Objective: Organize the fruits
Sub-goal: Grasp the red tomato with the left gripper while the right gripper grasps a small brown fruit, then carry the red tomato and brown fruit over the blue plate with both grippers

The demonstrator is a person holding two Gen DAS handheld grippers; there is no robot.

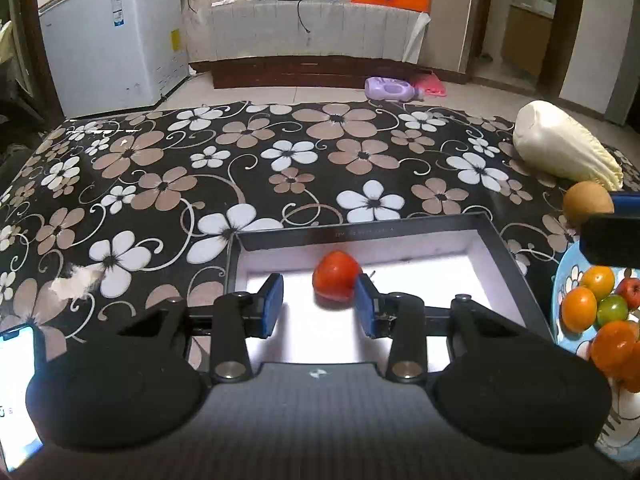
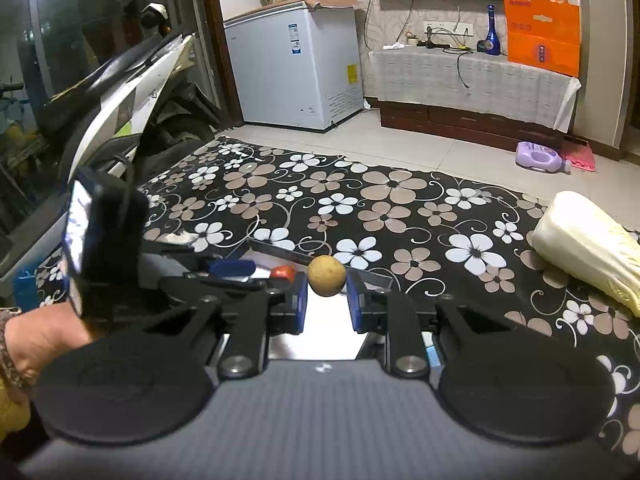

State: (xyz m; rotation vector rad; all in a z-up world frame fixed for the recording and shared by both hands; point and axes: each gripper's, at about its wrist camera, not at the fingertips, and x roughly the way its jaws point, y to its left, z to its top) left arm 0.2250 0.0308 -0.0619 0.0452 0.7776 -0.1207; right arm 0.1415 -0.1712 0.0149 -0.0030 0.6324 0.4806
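A red tomato-like fruit (image 1: 336, 275) lies in the white-floored black box (image 1: 496, 240). My left gripper (image 1: 319, 304) is open just above the box, the red fruit just ahead of its right pad, untouched. My right gripper (image 2: 327, 304) is shut on a round tan-brown fruit (image 2: 327, 275), held above the box's edge; the fruit shows at the right edge of the left wrist view (image 1: 587, 203). The red fruit shows small beside it (image 2: 283, 271). A blue plate (image 1: 560, 280) at the right holds several orange, green and red fruits (image 1: 579, 309).
A pale napa cabbage (image 1: 560, 148) lies on the flowered tablecloth (image 1: 240, 168) at the far right, also in the right wrist view (image 2: 588, 252). A phone (image 1: 16, 392) is mounted at the left. A freezer (image 1: 116, 36) and a scooter (image 2: 120, 96) stand beyond the table.
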